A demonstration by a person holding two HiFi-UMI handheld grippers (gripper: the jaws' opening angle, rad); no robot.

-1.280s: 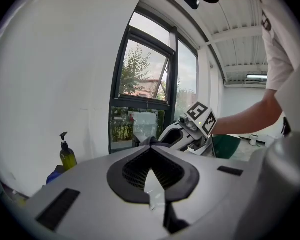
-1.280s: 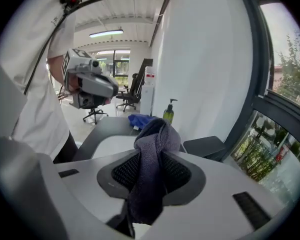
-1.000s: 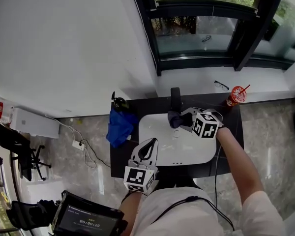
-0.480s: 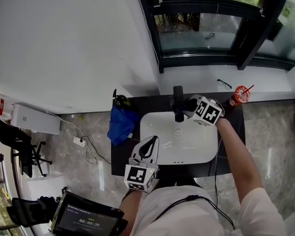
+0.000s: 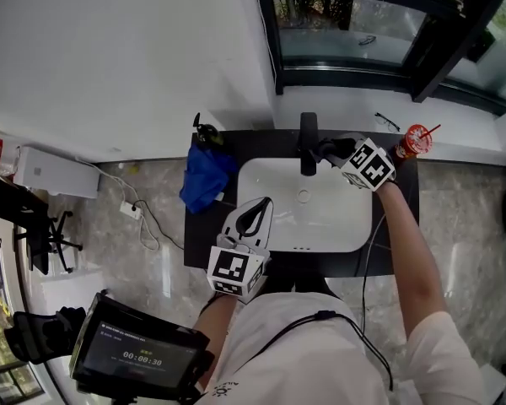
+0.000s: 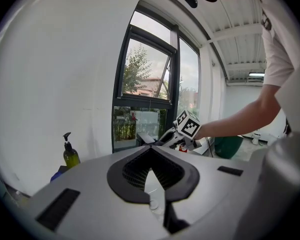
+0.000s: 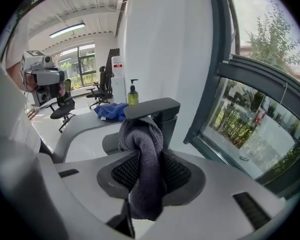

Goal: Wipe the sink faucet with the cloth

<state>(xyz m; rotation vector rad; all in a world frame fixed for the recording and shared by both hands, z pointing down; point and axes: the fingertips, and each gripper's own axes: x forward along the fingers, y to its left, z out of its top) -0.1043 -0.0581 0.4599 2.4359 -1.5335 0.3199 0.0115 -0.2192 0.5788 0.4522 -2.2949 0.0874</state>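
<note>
A black faucet (image 5: 308, 144) stands at the back of the white sink (image 5: 270, 175) on a dark counter. My right gripper (image 5: 331, 151) is shut on a dark grey cloth (image 7: 144, 159), and the cloth presses against the faucet (image 7: 157, 114) just under its flat top, from the faucet's right side. My left gripper (image 5: 251, 218) hovers over the sink's front left rim with its jaws closed together and nothing between them. In the left gripper view the right gripper (image 6: 182, 134) shows far ahead beside the faucet.
A blue cloth (image 5: 204, 184) and a soap pump bottle (image 5: 204, 133) lie on the counter left of the sink. A red cup with a straw (image 5: 411, 140) stands at the counter's right back corner. Glasses (image 5: 386, 122) rest on the window sill. A window frame rises right behind the faucet.
My right gripper has moved with the cloth from the front of the spout to the faucet's right side near its base. The left gripper has stayed in place.
</note>
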